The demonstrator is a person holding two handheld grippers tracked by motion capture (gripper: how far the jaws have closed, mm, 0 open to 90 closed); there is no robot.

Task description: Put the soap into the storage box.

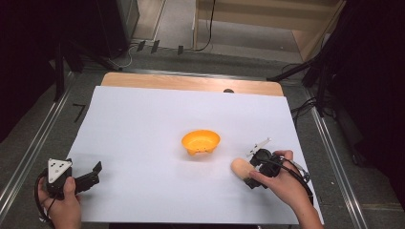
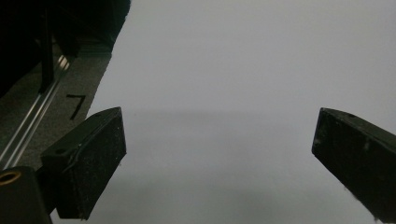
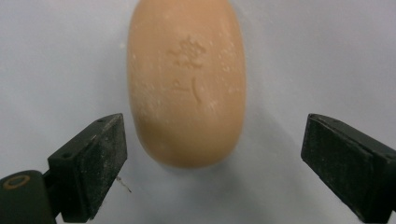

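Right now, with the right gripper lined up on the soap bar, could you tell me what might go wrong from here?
The soap bar is smooth and rounded, so it may squirt out when the right gripper closes; its open fingers reach only the near end. A push could slide it along the white sheet toward the orange bowl. The left gripper hangs open far away, unable to steady it.

High cam overlooks white sheet [image 1: 143, 129]; gripper cams sit close above it.
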